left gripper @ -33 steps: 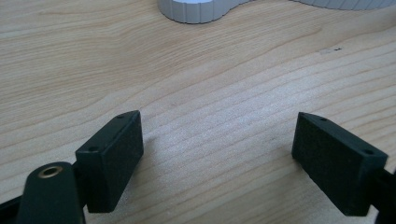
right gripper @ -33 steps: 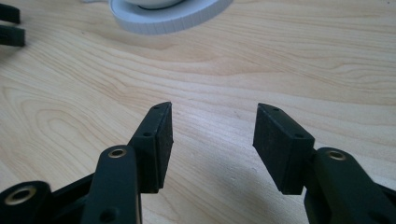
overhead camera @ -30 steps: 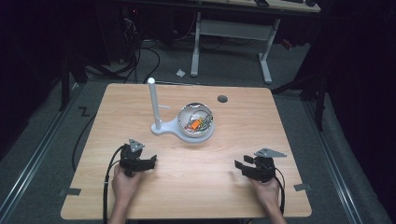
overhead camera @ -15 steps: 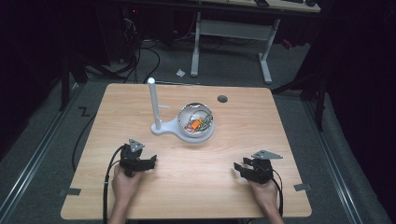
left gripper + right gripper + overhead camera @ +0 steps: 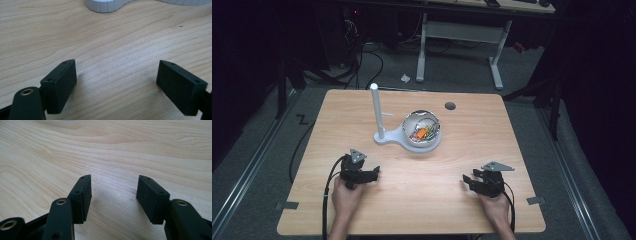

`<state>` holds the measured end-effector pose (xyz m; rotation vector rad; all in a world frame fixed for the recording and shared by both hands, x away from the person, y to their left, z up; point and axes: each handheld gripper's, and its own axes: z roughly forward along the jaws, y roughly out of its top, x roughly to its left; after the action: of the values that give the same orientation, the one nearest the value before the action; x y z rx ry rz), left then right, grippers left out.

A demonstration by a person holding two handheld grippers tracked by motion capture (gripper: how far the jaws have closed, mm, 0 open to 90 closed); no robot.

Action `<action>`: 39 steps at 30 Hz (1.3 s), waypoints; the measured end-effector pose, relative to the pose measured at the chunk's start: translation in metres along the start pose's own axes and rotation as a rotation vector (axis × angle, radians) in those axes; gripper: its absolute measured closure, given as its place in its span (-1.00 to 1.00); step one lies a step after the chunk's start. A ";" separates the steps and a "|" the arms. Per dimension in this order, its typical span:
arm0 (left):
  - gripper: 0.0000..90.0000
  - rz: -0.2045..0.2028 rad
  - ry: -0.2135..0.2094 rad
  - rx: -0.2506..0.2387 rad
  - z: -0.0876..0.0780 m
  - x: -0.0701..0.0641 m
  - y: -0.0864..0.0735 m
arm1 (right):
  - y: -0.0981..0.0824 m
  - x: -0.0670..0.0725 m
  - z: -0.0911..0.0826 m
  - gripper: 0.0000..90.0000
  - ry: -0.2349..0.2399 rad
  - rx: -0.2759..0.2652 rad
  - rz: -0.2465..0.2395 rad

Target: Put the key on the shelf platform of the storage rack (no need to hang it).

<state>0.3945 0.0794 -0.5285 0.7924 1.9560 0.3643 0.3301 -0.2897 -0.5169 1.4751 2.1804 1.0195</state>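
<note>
- Down at the near edge of the pale wooden bench (image 5: 362, 215), both hands sit low, and each holds a pair of black two-jaw tongs.
- Left tongs (image 5: 371, 174) rest near the front-left of the bench, jaws spread wide with bare wood between them; the left gripper view (image 5: 117, 80) confirms nothing is in the gap.
- Right tongs (image 5: 469, 180) sit at the front-right, jaws also parted, a little narrower, and the right gripper view (image 5: 113, 195) shows bare wood grain between the pads.
- Up the middle of the bench stands the white plastic stand with its upright post (image 5: 376, 111), and touching its base is the round white bowl (image 5: 424, 146) holding small coloured bits, orange and green among them; too small to name.
- Bowl and stand lie well apart from both tongs, ahead of them and between them.
- My read: nothing is gripped, nothing sits on the post, so the work looks barely begun.
- What's left, I'd judge: reach forward to the bowl, pick out a piece, and handle it from there.
</note>
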 end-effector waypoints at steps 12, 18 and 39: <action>-0.62 -0.008 0.003 -0.001 0.000 0.000 0.000 | 0.000 0.012 0.004 -0.14 -0.109 0.019 -0.088; -0.62 -0.010 0.003 0.000 0.000 0.000 0.000 | 0.000 0.010 0.004 -0.23 -0.126 0.022 -0.064; -0.63 -0.015 0.005 -0.001 0.000 -0.001 0.000 | 0.000 0.010 0.004 -0.25 -0.134 0.023 -0.057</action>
<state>0.3947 0.0786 -0.5282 0.7764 1.9653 0.3593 0.3282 -0.2791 -0.5182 1.4387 2.1339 0.8537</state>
